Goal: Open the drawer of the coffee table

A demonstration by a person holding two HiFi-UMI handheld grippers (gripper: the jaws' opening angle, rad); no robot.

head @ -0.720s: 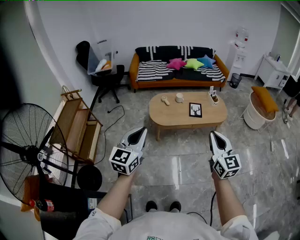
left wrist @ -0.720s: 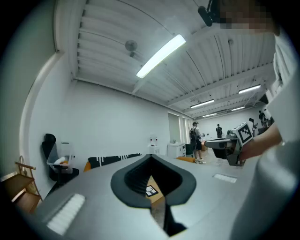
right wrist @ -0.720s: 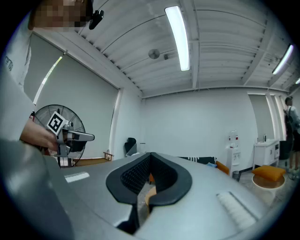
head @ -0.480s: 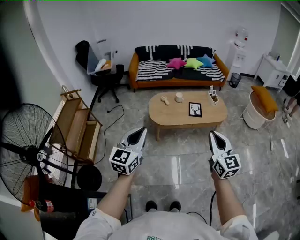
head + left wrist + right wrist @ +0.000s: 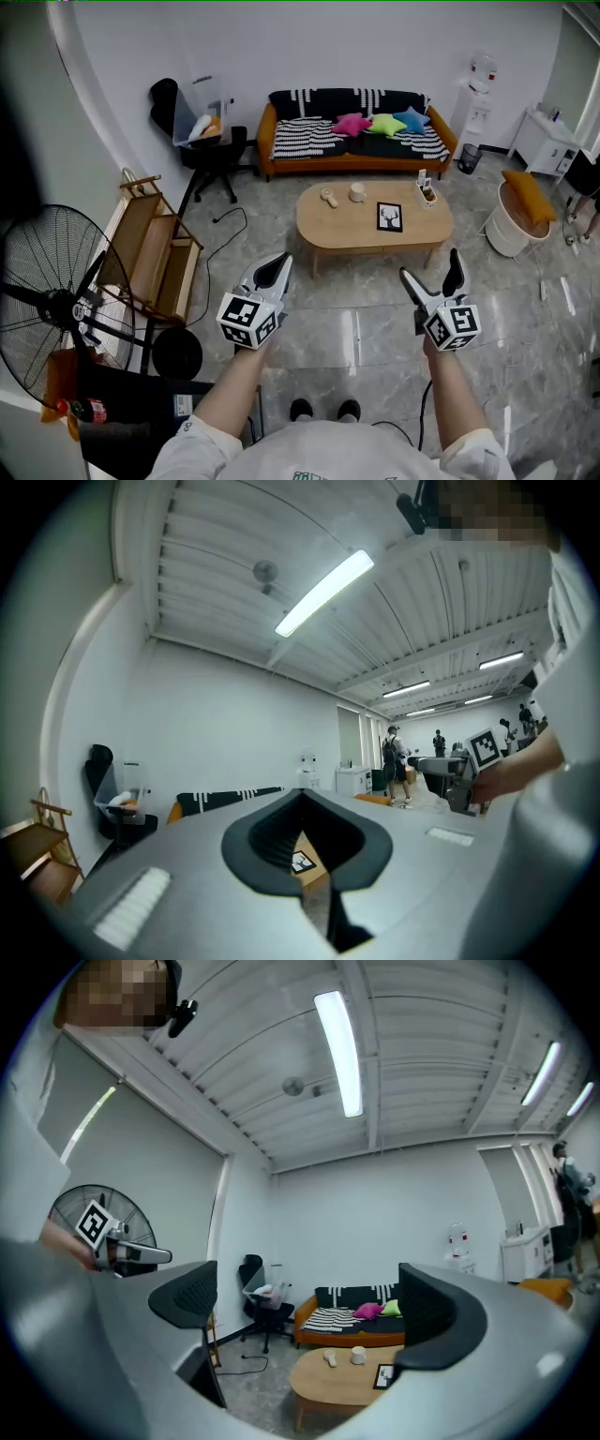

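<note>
An oval wooden coffee table stands in front of an orange sofa, well ahead of both grippers; no drawer shows from here. On it are a cup, a small framed picture and a holder. My left gripper is held in the air at the lower left, jaws shut with nothing between them. My right gripper hovers at the lower right, jaws spread wide and empty. In the right gripper view the table lies between the open fingers, still far off.
An orange sofa with striped and coloured cushions lines the back wall. A black office chair and a wooden rack stand at the left, with a floor fan nearer. A white basket sits at the right.
The right gripper's jaws have opened from shut to wide apart. The left gripper has stayed in place and shut.
</note>
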